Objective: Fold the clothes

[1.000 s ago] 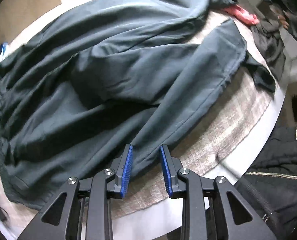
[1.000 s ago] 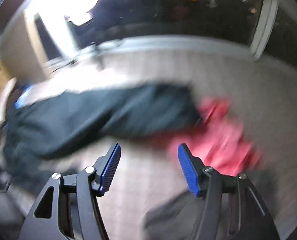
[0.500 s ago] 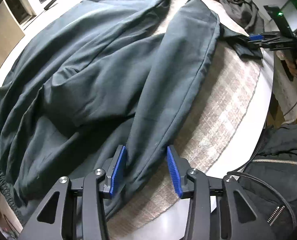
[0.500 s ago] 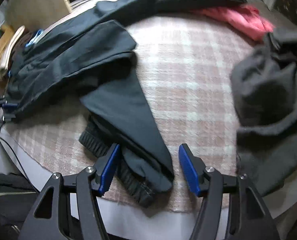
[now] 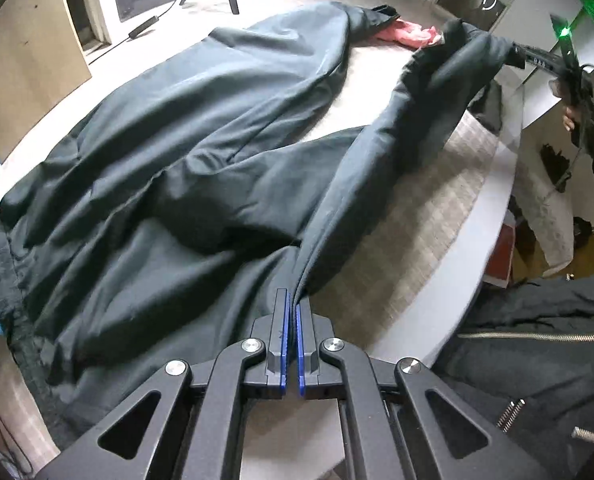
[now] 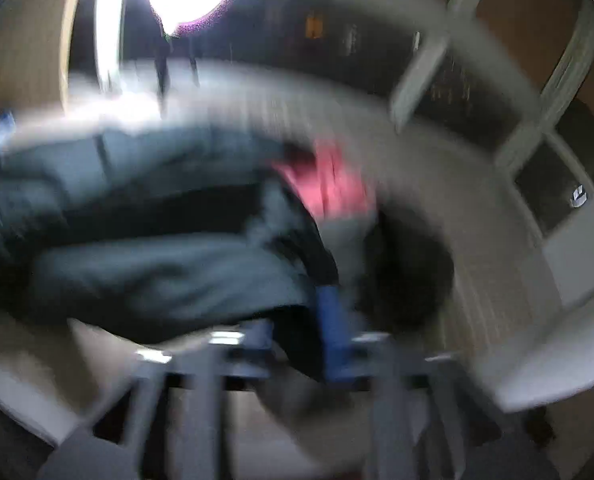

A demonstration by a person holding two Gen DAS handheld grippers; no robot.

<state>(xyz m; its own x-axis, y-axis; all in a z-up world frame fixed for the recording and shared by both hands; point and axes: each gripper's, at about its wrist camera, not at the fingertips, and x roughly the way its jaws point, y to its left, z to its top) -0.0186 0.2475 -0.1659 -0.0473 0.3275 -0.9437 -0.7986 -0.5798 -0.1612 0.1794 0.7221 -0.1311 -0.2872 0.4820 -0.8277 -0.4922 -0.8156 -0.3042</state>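
Observation:
A pair of dark teal trousers (image 5: 185,184) lies spread on a round table with a checked cloth (image 5: 425,224). My left gripper (image 5: 292,312) is shut on the side seam of the near leg at the table's front. In the left wrist view my right gripper (image 5: 517,50) holds that leg's cuff end lifted above the table at the far right. The right wrist view is heavily blurred; the right gripper (image 6: 297,320) has dark trouser cloth (image 6: 169,272) between its blue pads.
A red garment (image 5: 405,34) lies at the table's far side, beside a dark garment (image 5: 491,104) near the right rim. The table's white edge (image 5: 485,240) runs along the right. A black zipped jacket (image 5: 537,344) is at lower right.
Both grippers have closed on the trouser leg. The right gripper has lifted the cuff end up off the table and is moving fast. The left gripper has pinched the seam.

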